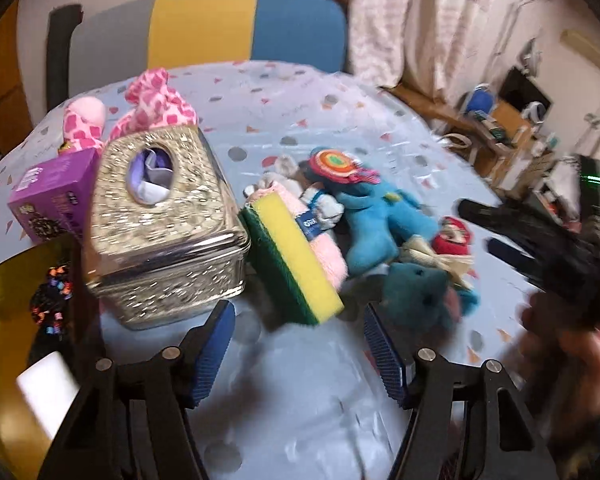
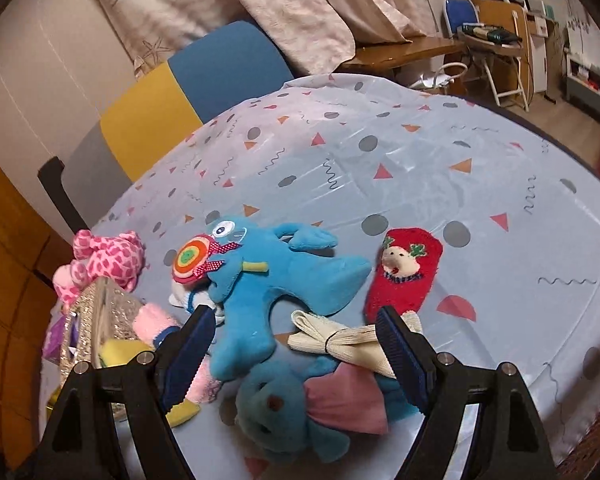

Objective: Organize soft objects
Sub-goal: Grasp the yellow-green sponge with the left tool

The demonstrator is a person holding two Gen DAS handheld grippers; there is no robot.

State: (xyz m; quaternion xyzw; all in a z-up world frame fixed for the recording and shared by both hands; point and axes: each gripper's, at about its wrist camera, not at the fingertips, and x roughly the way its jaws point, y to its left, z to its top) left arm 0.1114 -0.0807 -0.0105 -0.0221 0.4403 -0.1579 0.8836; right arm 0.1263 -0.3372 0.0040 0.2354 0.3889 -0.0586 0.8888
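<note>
Soft things lie in a pile on the patterned tablecloth (image 2: 380, 152). A blue plush monster (image 2: 268, 276) (image 1: 372, 220) lies beside a red sock with a bear face (image 2: 404, 276) (image 1: 452, 236). A teal plush dog with pink ears (image 2: 284, 404) (image 1: 424, 292) sits under a cream ribbon bundle (image 2: 340, 340). A yellow-green sponge (image 1: 296, 252) leans on a pink fluffy cloth (image 1: 324, 240). A pink spotted plush (image 1: 156, 104) (image 2: 104, 256) lies behind. My right gripper (image 2: 296, 354) is open above the teal dog. My left gripper (image 1: 300, 354) is open, empty, just short of the sponge.
A glittery silver tissue box (image 1: 164, 220) and a purple box (image 1: 52, 196) stand at the left. A yellow container (image 1: 16, 320) sits at the left edge. A grey-yellow-blue chair back (image 1: 204, 28) stands behind the table. The right gripper's body (image 1: 540, 240) shows blurred.
</note>
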